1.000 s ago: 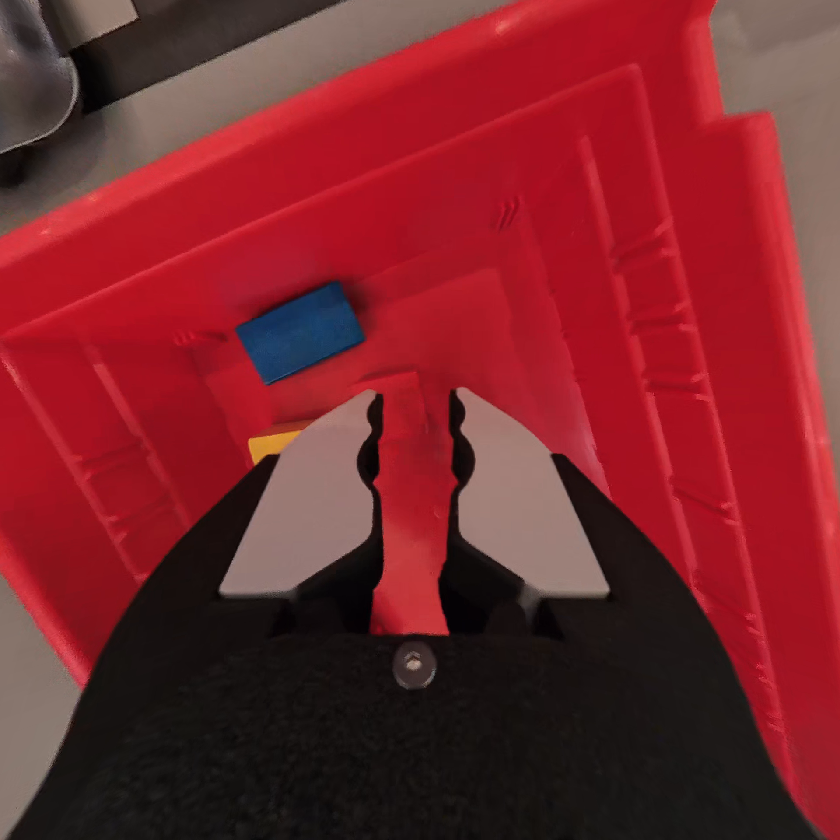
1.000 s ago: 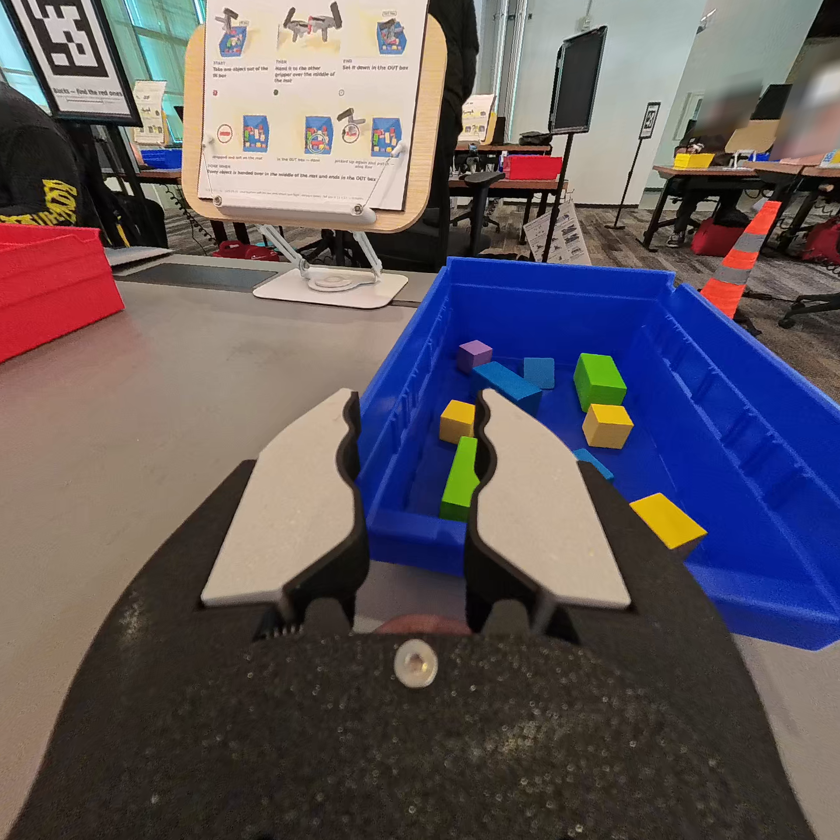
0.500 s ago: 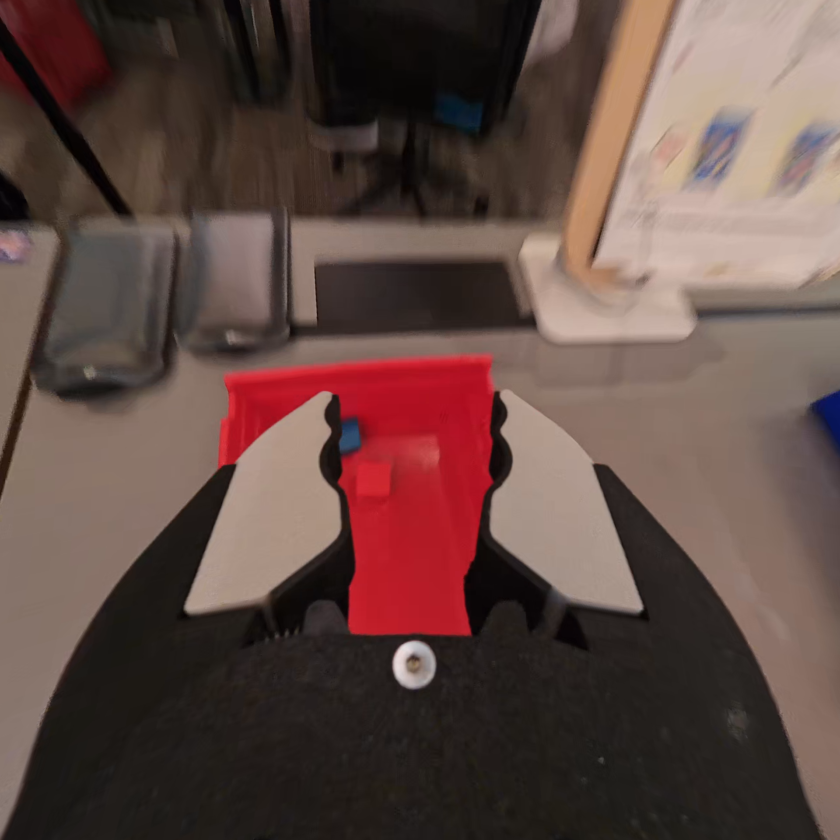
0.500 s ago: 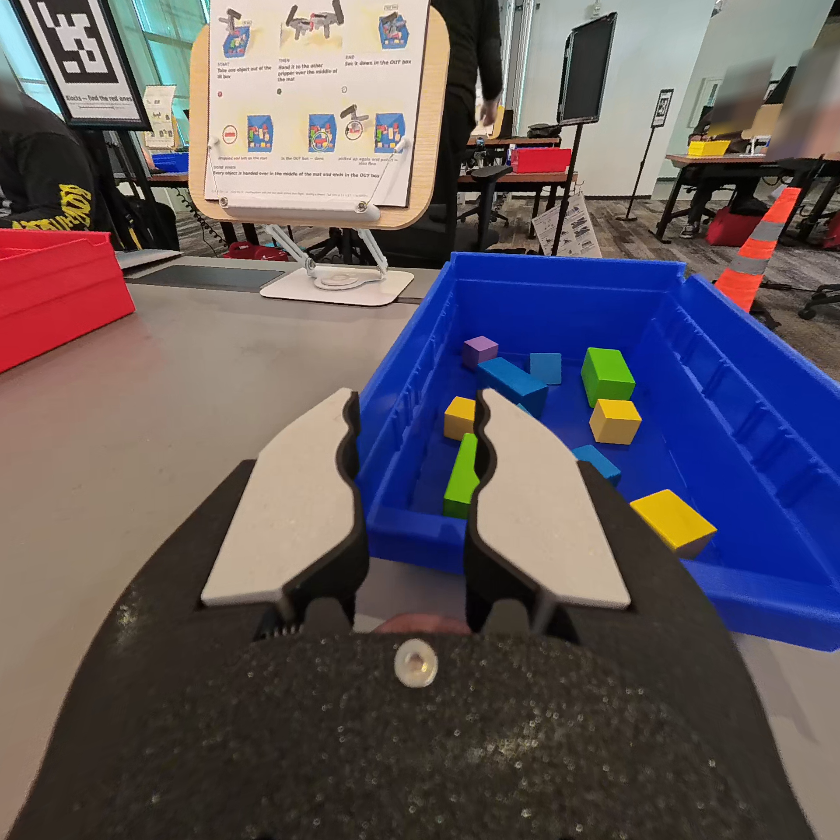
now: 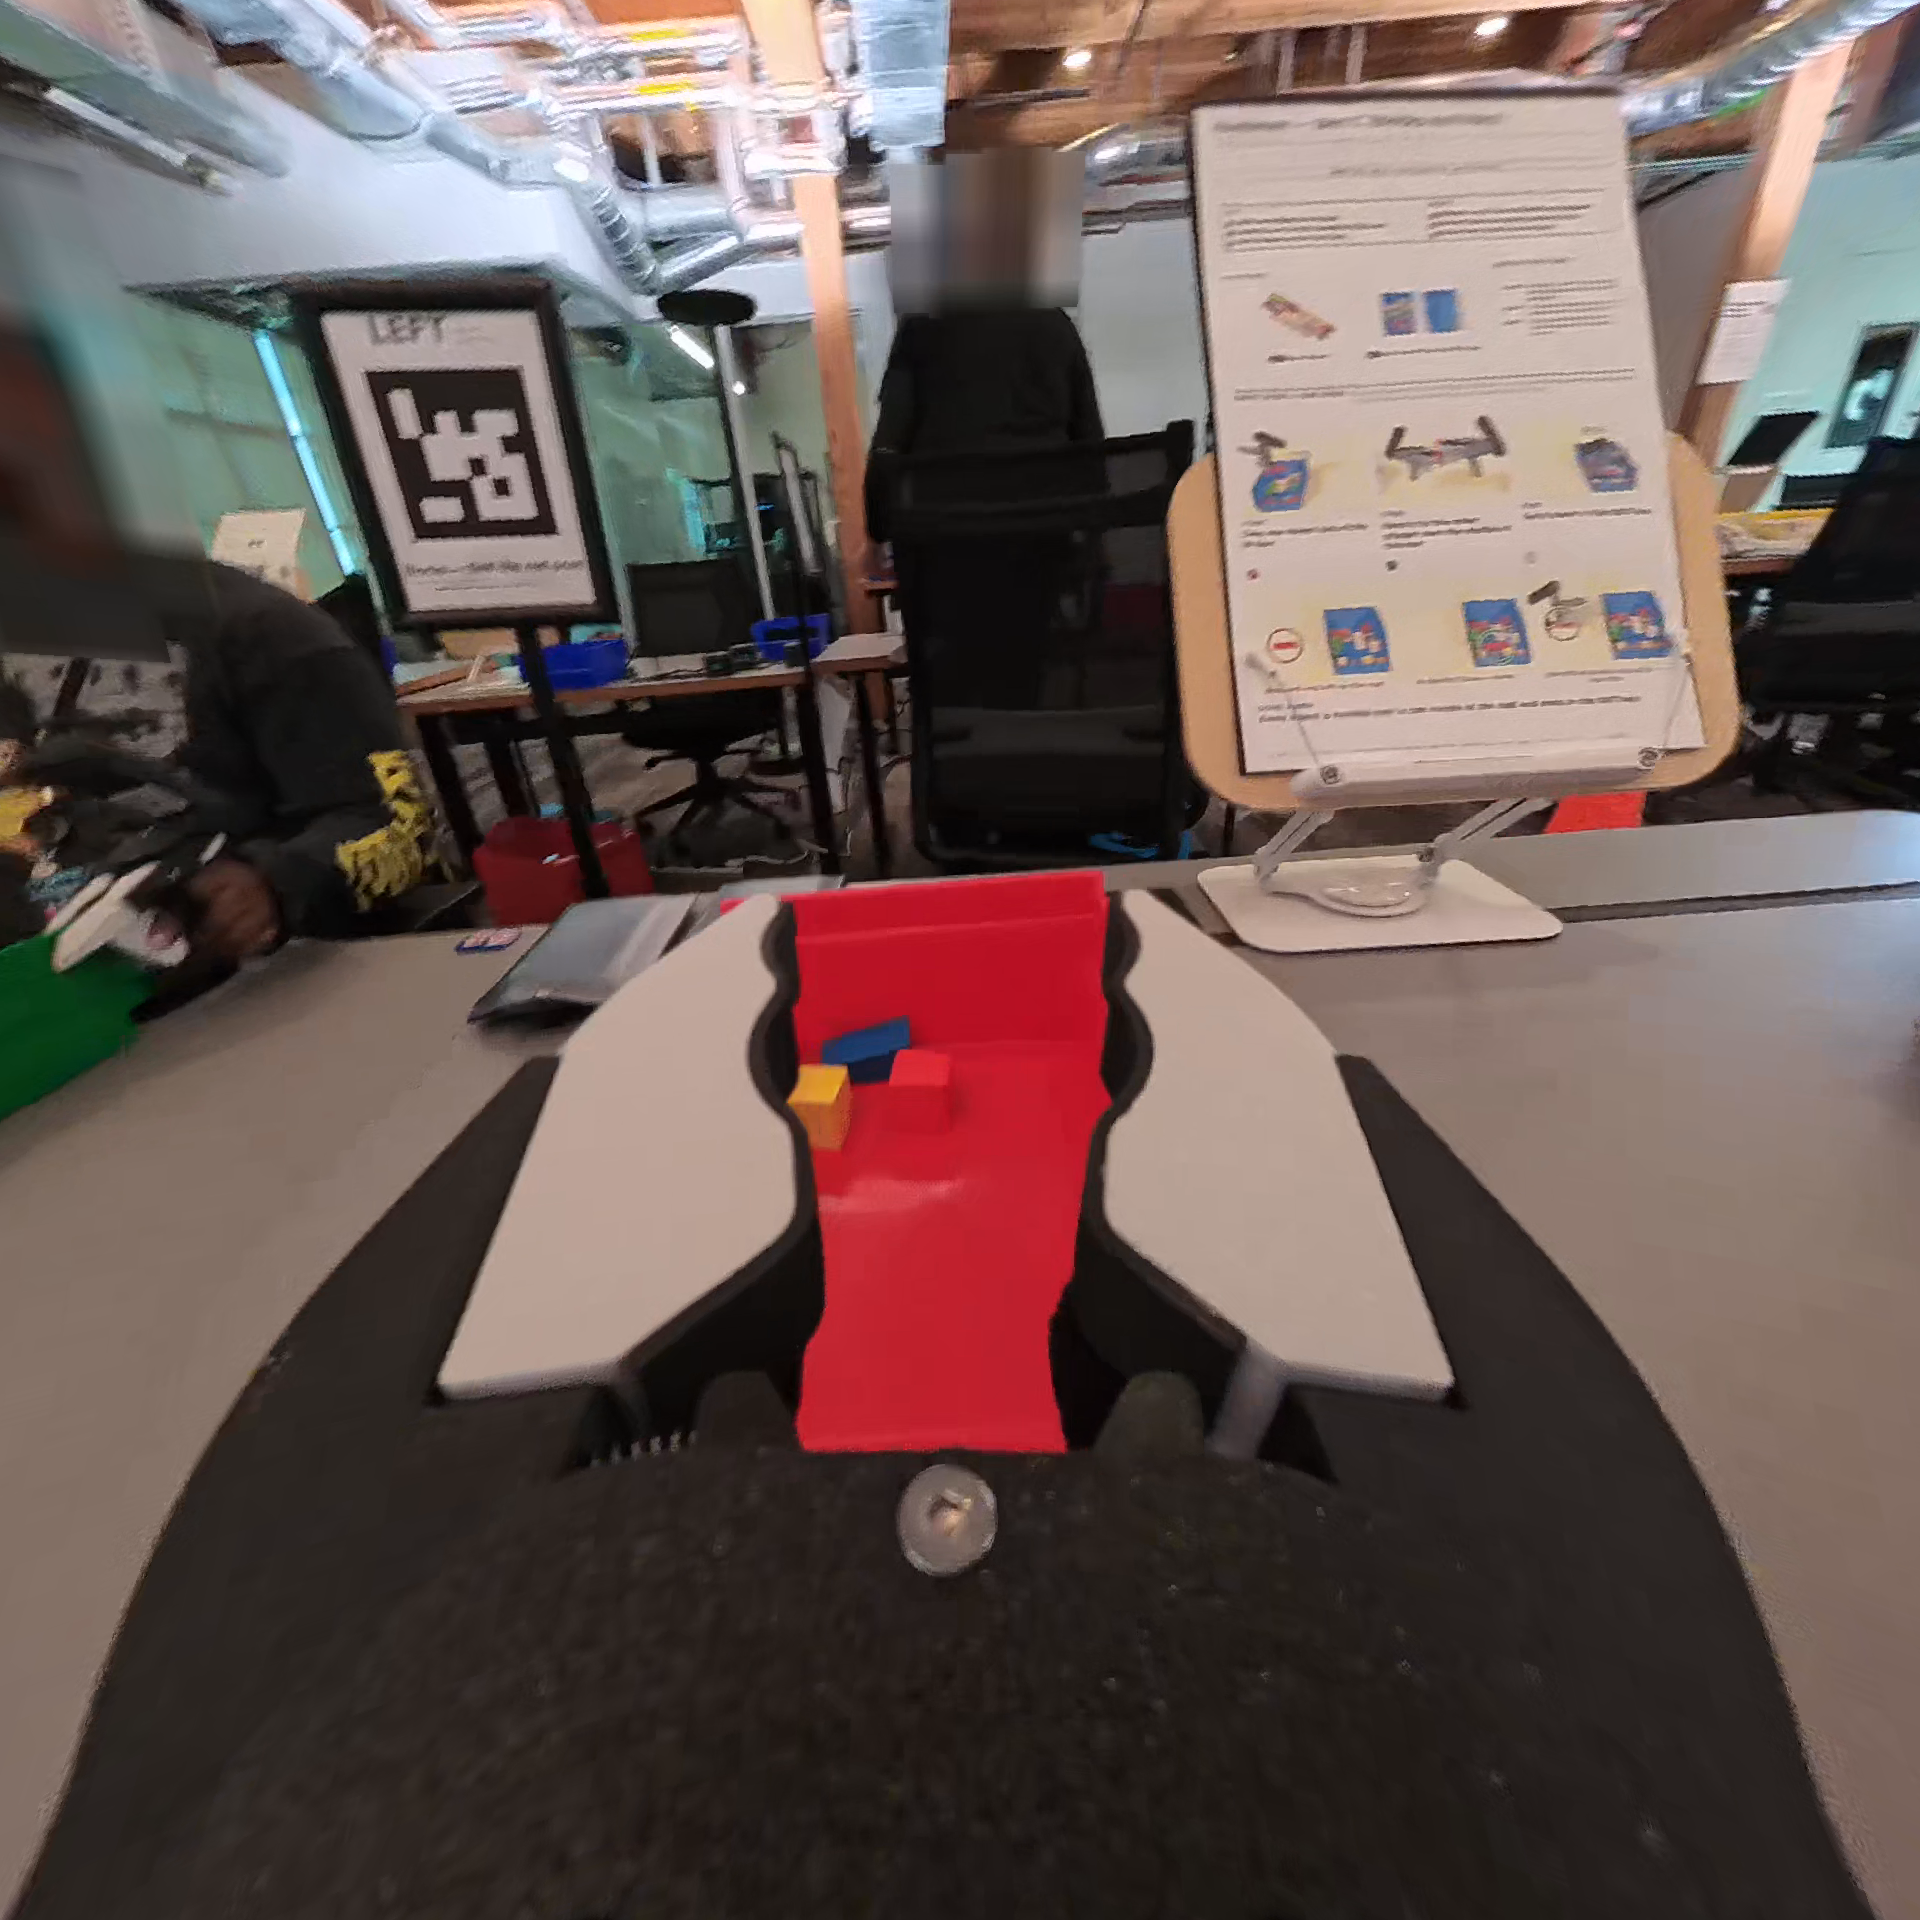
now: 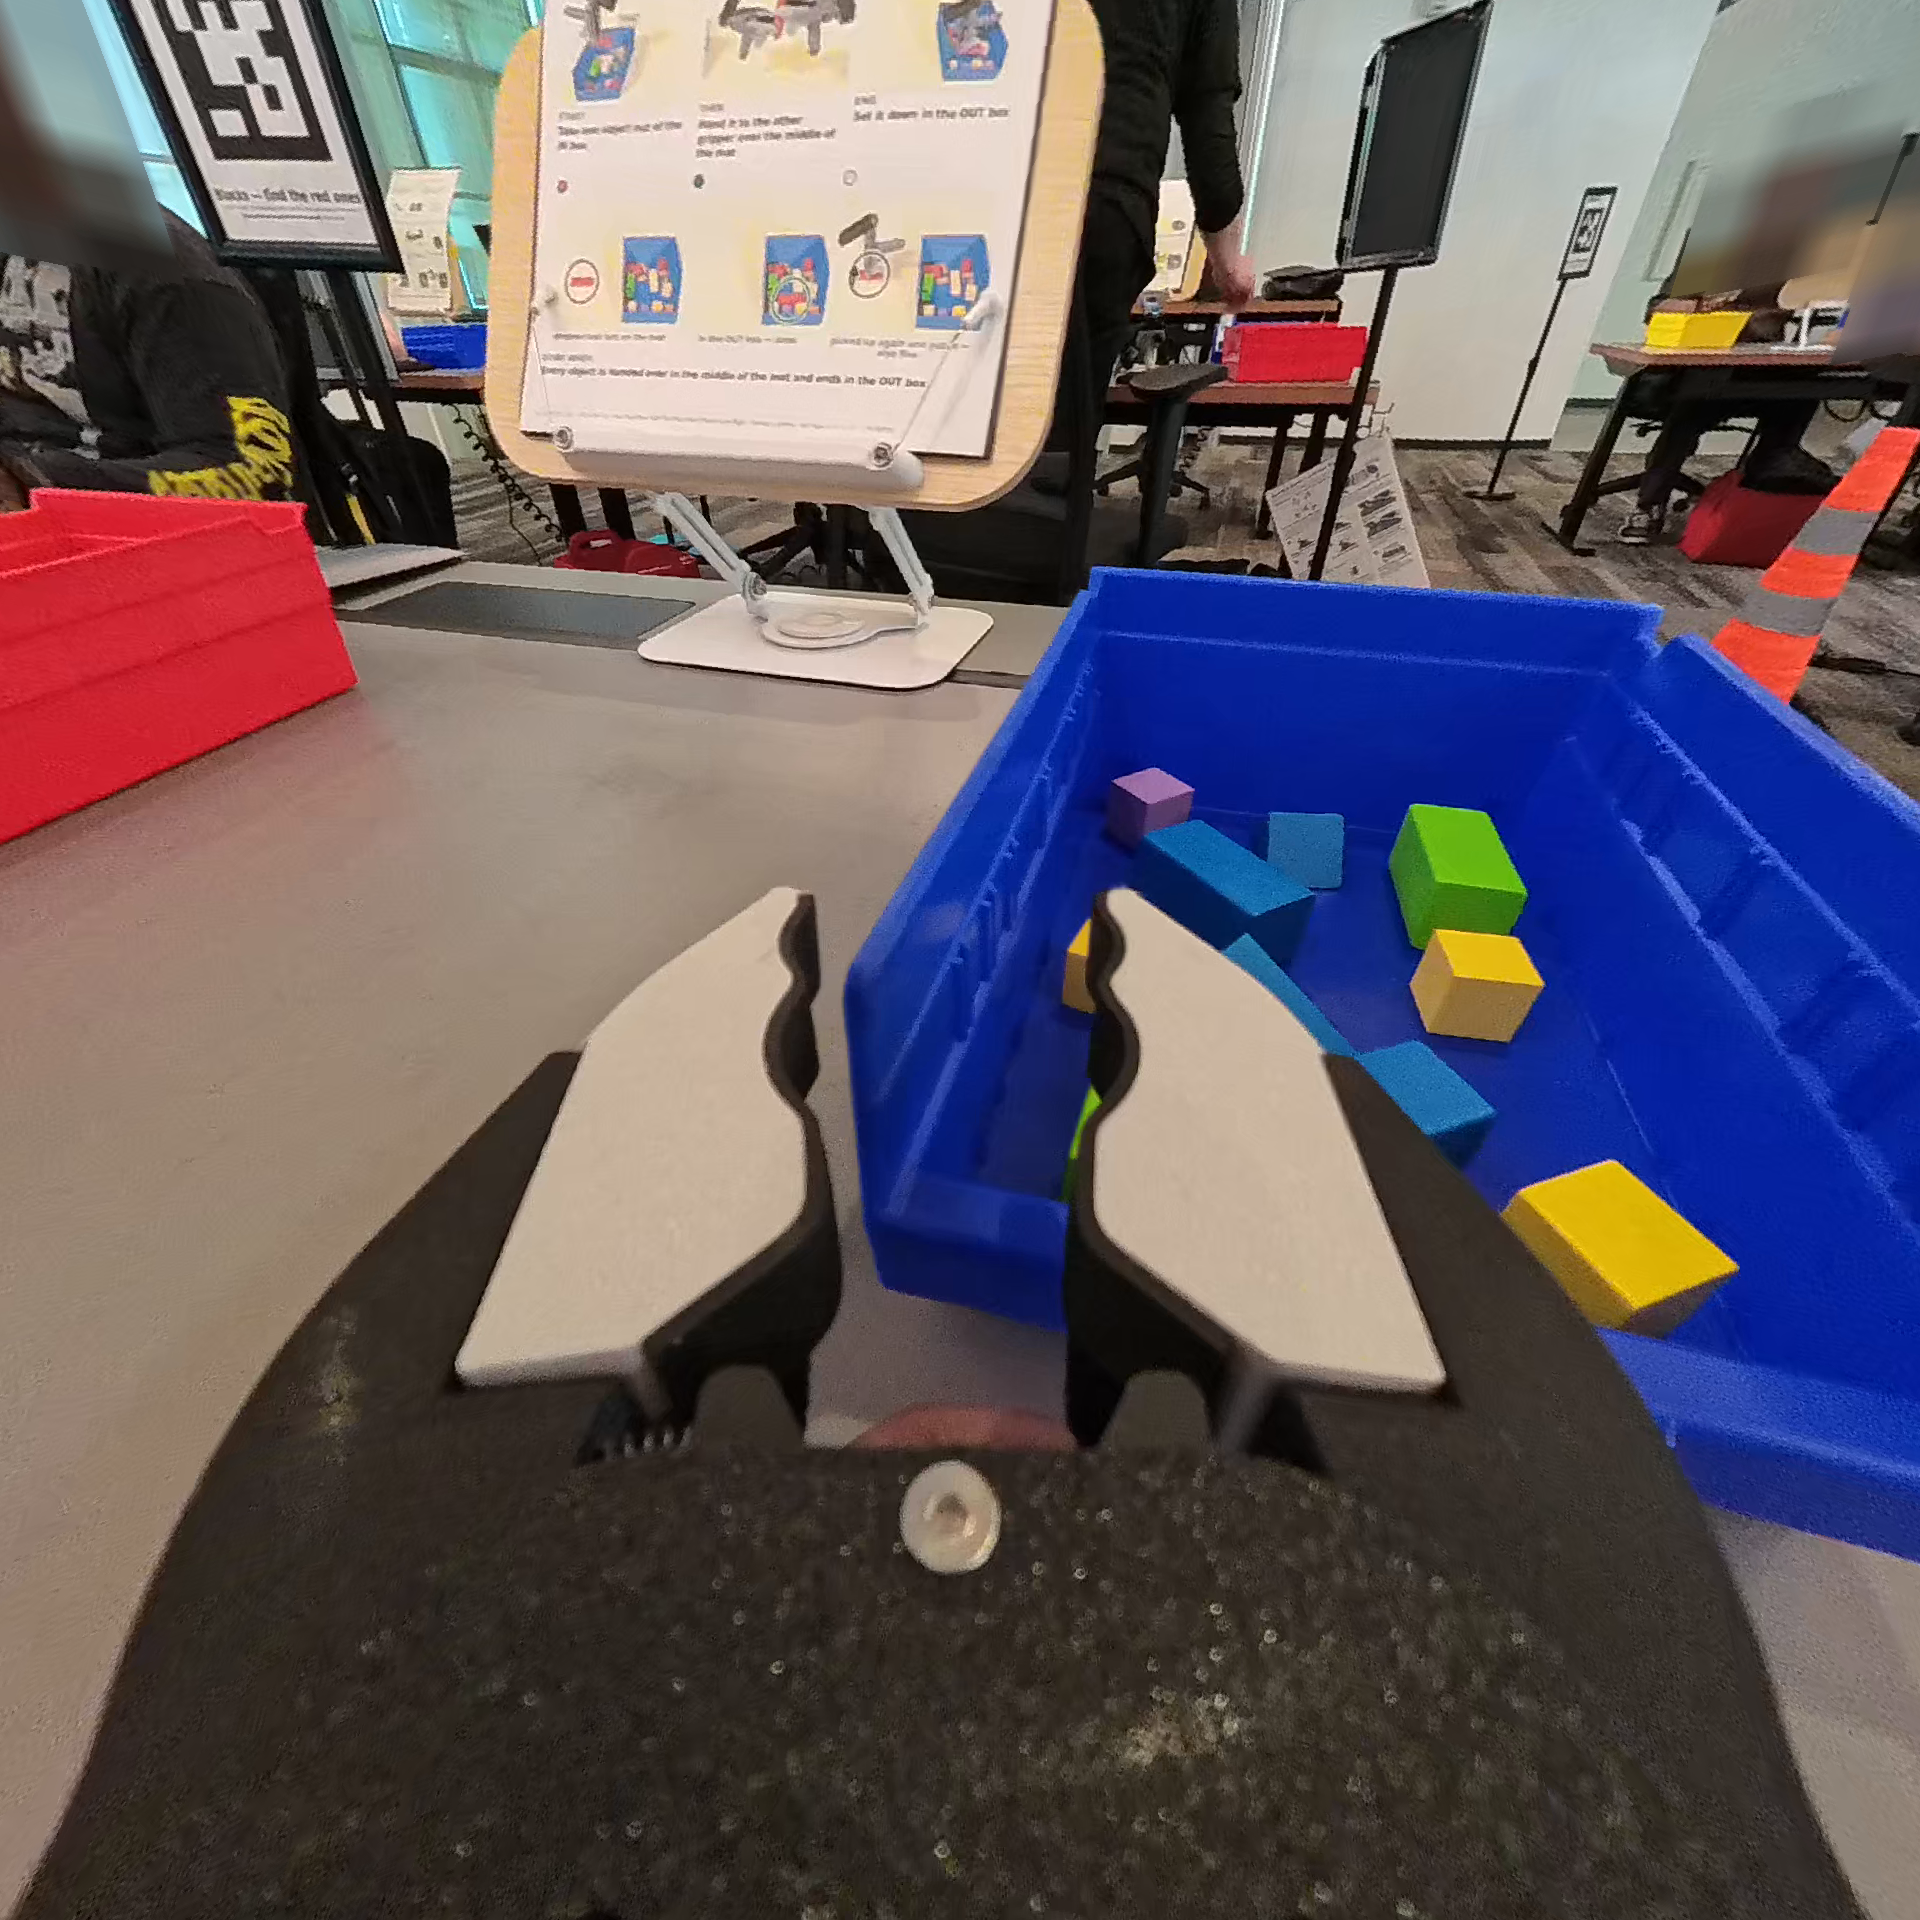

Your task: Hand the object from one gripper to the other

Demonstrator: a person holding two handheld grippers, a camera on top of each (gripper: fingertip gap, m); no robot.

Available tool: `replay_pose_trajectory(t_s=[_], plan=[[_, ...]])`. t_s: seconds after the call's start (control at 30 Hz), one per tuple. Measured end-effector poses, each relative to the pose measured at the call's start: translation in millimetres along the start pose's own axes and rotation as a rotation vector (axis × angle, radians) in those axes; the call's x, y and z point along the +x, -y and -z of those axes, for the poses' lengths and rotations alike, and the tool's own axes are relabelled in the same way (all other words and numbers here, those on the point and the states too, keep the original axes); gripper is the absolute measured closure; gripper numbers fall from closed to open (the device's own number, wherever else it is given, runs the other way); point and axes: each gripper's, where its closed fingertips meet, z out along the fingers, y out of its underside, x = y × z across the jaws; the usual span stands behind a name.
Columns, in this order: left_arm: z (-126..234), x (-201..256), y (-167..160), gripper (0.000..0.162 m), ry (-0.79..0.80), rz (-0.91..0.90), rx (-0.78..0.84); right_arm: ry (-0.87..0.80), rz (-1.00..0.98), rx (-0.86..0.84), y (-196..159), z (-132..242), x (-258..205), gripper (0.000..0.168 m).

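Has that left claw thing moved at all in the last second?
Yes. The left gripper has lifted and pulled back out of the red bin, which filled its view before; now the bin sits farther ahead, with the grey table around it.

both wrist views low; share red bin.

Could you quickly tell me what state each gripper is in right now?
Left gripper: open, holding nothing, aimed at the red bin.
Right gripper: open, holding nothing, beside the blue bin.
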Motion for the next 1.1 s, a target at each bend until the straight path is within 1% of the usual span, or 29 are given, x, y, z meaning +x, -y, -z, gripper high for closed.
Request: replay_pose_trajectory(t_s=[0.03,0.07,0.13,0.17,0.23,0.33,0.4,0.43,0.57,0.6,0.63,0.7,0.77,0.87,0.93,1.0,1.1], plan=[[4,1,-5,0.114,-0.003,0.003,-0.020,0.001,0.004,-0.002,0,0,-1,0.119],[5,3,-12,0.115,-0.011,0.013,-0.057,0.004,0.006,-0.002,0,0,-2,0.119],[6,8,-30,0.115,-0.036,0.066,-0.186,0.008,0.005,-0.001,0,0,-3,0.119],[5,11,-36,0.112,-0.061,0.086,-0.236,0.007,0.005,0.001,1,1,-3,0.119],[1,14,-46,0.097,-0.085,0.115,-0.305,0.000,0.006,0.003,1,3,-2,0.119],[-7,18,-56,0.094,-0.130,0.143,-0.393,-0.006,-0.007,0.005,2,4,0,0.119],[-22,22,-66,0.094,-0.180,0.165,-0.491,-0.006,-0.019,0.004,1,4,1,0.119],[-32,21,-74,0.092,-0.200,0.157,-0.558,-0.001,-0.022,0.001,0,3,1,0.119],[-88,19,-109,0.092,-0.267,0.107,-0.824,0.004,-0.011,-0.009,0,2,-1,0.119],[-103,18,-116,0.096,-0.276,0.106,-0.881,0.007,-0.007,-0.010,0,2,-2,0.119],[-117,16,-123,0.100,-0.272,0.103,-0.934,0.010,-0.004,-0.010,0,2,-3,0.119],[-140,11,-140,0.099,-0.258,0.067,-1.044,0.005,0.002,-0.011,0,3,-3,0.119],[-162,0,-156,0.100,-0.209,0.019,-1.135,-0.001,0.005,-0.013,0,5,-2,0.119],[-184,-7,-175,0.101,-0.187,0.022,-1.247,-0.003,0.000,-0.017,-1,6,0,0.119],[-192,-13,-188,0.107,-0.158,0.009,-1.314,-0.005,-0.008,-0.015,-1,8,2,0.119],[-192,-23,-203,0.111,-0.103,-0.036,-1.404,-0.007,-0.012,-0.012,0,9,4,0.119],[-187,-24,-222,0.116,-0.099,-0.052,-1.488,-0.012,-0.005,-0.013,0,9,5,0.119]])
